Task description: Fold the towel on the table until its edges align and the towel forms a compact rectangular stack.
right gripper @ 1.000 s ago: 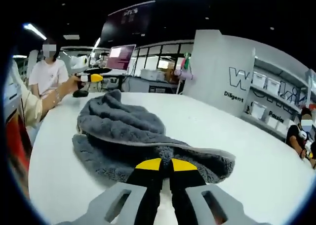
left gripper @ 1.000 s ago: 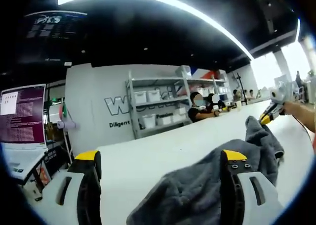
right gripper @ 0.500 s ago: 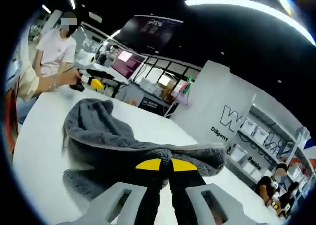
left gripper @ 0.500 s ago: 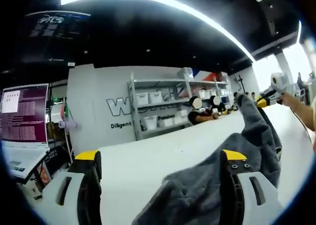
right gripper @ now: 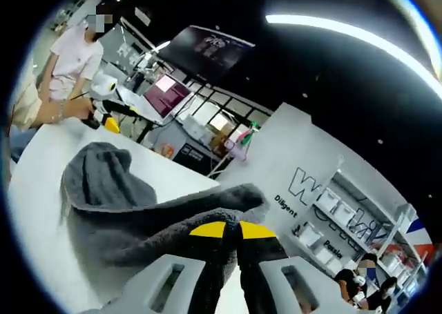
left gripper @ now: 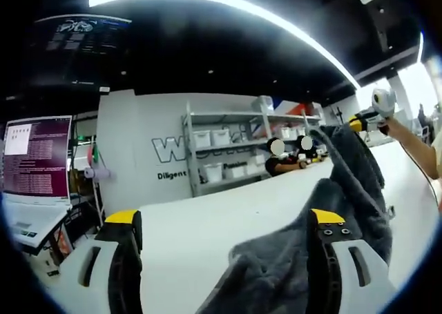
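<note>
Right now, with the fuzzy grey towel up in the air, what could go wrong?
1. The right gripper pinches just one edge of the fluffy grey towel and lifts it; the edge could slip out and flop down.
2. The left gripper is open, with towel draped at only one jaw, so that end is not held and may drag across the white table, leaving the fold crooked.

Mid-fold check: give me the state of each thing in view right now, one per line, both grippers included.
Towel: grey, unfolded, one end raised off the table, the rest draped down to it.
Right gripper: shut on the towel's raised edge.
Left gripper: jaws wide apart, towel lying against the right jaw, nothing pinched.
Table: white, bare surface beside the towel.
Monitor: on, showing text.
</note>
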Demonstrator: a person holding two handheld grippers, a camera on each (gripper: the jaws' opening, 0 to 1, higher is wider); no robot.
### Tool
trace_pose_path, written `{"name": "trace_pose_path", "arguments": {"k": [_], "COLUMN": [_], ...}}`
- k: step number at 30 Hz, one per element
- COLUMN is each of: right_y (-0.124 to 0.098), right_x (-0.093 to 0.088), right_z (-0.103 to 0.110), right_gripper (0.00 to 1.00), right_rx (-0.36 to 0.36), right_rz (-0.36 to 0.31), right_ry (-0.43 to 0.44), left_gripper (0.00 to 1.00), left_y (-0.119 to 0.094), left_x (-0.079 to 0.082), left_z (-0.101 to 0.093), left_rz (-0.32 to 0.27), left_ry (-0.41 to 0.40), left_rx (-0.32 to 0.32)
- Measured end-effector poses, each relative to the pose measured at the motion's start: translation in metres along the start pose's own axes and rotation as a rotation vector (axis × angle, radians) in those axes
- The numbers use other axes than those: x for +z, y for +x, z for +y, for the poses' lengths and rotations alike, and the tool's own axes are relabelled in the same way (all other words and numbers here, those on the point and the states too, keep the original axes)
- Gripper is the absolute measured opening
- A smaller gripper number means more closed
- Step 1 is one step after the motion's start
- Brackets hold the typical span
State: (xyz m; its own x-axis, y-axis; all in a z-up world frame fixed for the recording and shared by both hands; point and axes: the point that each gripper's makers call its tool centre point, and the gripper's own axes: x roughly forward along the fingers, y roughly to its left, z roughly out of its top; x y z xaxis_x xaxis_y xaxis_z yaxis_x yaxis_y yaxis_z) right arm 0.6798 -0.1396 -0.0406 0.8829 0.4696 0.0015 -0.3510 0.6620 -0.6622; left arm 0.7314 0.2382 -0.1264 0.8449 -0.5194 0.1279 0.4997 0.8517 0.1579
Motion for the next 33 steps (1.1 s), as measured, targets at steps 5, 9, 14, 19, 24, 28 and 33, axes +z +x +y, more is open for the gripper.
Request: {"name": "trace_pose_path", "arguments": {"k": [5,9,14,19,24,28,33], "right_y": [0.005,0.013,0.025,0.039,0.040,0.039,0.029], "right_x": [0.004,0.004,-0.001,-0.025,-0.078,-0.121,-0.176], "right_z": [-0.018,-0.028,-0.036,-0.040,-0.035,-0.027,-0.007], "right_gripper": [0.01,0.01,0.01,0.01,0.01,0.01,0.01], "right_rx": [-0.062,-0.086,-0.091,-0.057,-0.006,0.034,0.115], "right_rz": [-0.003,-0.011,-0.020,0.011,0.125,0.210,0.366], "right_ry": [-0.060,-0.116,-0.155,-0.191,-0.089,-0.014,0.028], "left_gripper": [0.97,0.97,0.97,0.97,0.97,0.97,0.97], "left_y": [-0.001,0.000,-0.001,-0.001,-0.002,-0.002,-0.002], "left_x": [0.000,0.000,-0.001,-0.001,-0.001,0.000,-0.001], "left_z": [0.002,0.002,0.003,0.005,0.007,0.007,0.008], "left_rz": [-0.004,-0.004,-0.001,0.000,-0.003,-0.006,-0.003], "left_ry": [-0.005,-0.003,-0.005,-0.009,-0.011,-0.011,-0.012], "left_rx": [0.005,0.005,0.007,0.012,0.016,0.017,0.017]}}
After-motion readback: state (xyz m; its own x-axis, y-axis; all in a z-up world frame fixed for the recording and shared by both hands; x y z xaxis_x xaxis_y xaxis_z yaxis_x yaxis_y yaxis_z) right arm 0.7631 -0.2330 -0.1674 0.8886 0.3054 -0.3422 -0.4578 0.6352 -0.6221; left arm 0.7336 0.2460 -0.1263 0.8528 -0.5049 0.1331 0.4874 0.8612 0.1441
